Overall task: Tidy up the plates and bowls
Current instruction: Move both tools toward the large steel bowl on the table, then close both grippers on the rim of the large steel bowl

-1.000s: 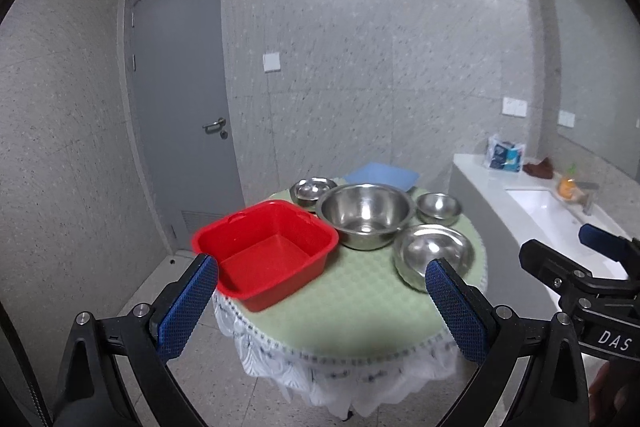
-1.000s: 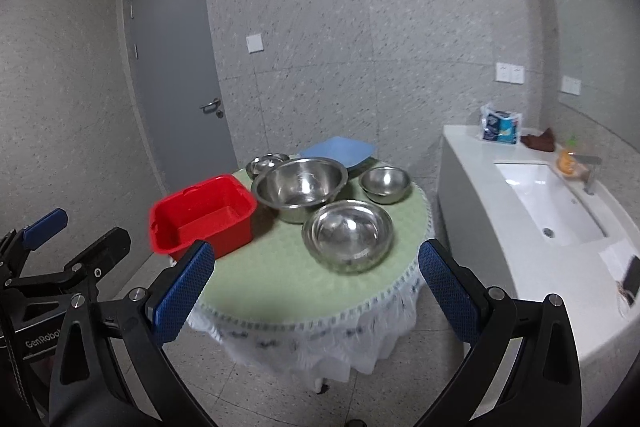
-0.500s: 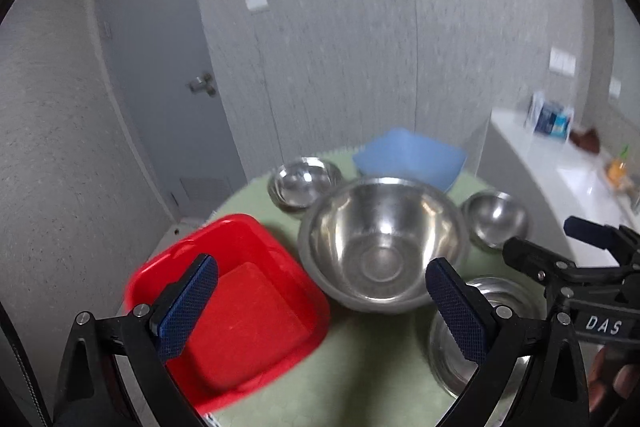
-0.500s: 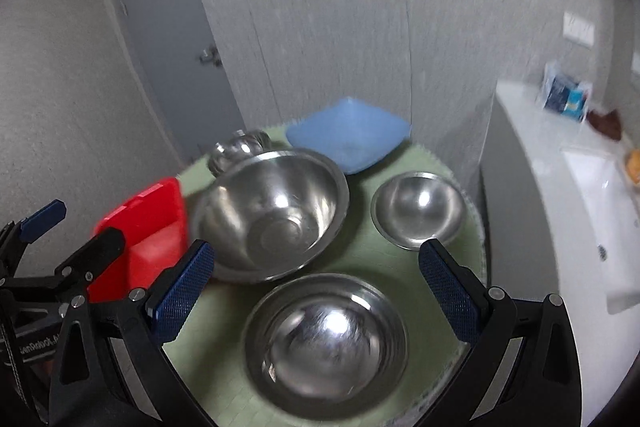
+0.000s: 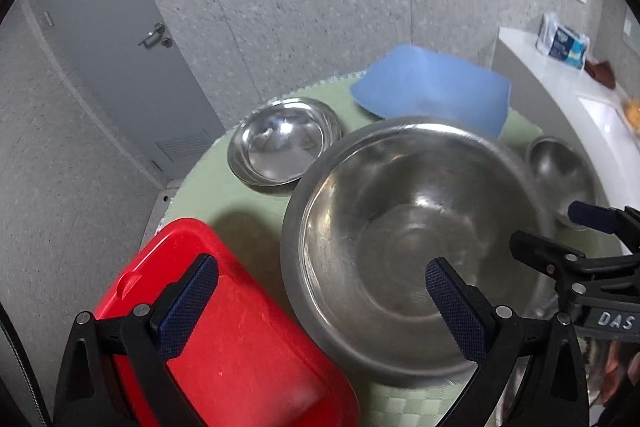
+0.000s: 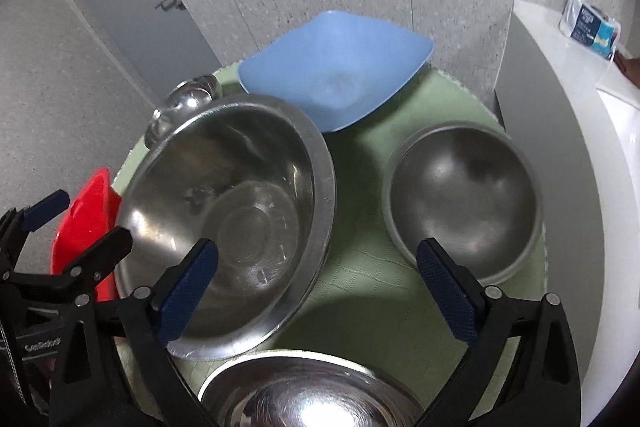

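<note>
A large steel bowl [image 5: 404,239] [image 6: 236,223] stands mid-table. A red plastic basin [image 5: 232,339] [image 6: 86,219] is at its left. A shallow steel dish [image 5: 282,145] [image 6: 180,107] and a blue square bowl [image 5: 432,87] [image 6: 336,67] lie behind it. A small steel bowl [image 6: 460,203] [image 5: 556,171] is at the right, another steel bowl [image 6: 308,391] at the front. My left gripper [image 5: 318,297] is open above the basin's edge and the large bowl. My right gripper [image 6: 316,281] is open above the gap between the large and small bowls.
The round table has a green cloth [image 6: 360,291]. A white counter with a sink [image 6: 592,131] stands at the right, with a tissue pack [image 6: 592,23] on it. A grey door [image 5: 108,67] is behind at the left.
Both grippers have moved forward and down towards the table, so the bowls now fill the views. Both stay open and empty.
</note>
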Available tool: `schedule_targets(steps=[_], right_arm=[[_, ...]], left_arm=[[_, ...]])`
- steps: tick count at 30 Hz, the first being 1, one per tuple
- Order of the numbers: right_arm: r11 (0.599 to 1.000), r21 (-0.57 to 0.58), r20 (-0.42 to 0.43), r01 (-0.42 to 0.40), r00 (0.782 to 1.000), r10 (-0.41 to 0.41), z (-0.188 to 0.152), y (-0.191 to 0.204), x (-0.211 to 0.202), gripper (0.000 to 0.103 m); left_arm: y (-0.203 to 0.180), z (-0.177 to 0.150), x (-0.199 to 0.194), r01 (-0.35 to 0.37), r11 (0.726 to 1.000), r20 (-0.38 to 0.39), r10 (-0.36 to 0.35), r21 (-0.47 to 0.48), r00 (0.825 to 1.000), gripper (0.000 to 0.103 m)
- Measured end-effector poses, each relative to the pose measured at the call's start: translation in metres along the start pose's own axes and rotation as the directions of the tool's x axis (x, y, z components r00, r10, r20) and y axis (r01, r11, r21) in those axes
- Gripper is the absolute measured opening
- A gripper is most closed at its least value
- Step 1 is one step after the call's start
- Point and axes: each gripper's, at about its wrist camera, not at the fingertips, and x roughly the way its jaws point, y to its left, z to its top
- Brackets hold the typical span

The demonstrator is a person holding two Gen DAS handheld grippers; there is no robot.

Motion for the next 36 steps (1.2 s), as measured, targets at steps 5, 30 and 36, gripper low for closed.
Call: schedule_targets(steps=[5,30,36], right_arm=[[1.0,0.013,-0.029,0.003,1.0,-0.003,0.002,0.006,0.014,0.079],[0.998,0.063,0.082,-0.013,0.997,0.008,0.016,0.038,-0.036,0.034],[0.998,-0.014,0.116,-0.064,0.991,0.065,0.016,0.096,-0.054,0.034]], left_arm=[[0.004,0.018,0.048,0.034,0.998,-0.06,-0.031,0.048,0.998,0.081],[0.101,0.016,0.025,0.238,0.971,0.089,-0.234,-0.039,0.968,0.022],[0.158,-0.016,-0.013,0.192,0.977,0.156,-0.176,-0.094,0.972,0.022]])
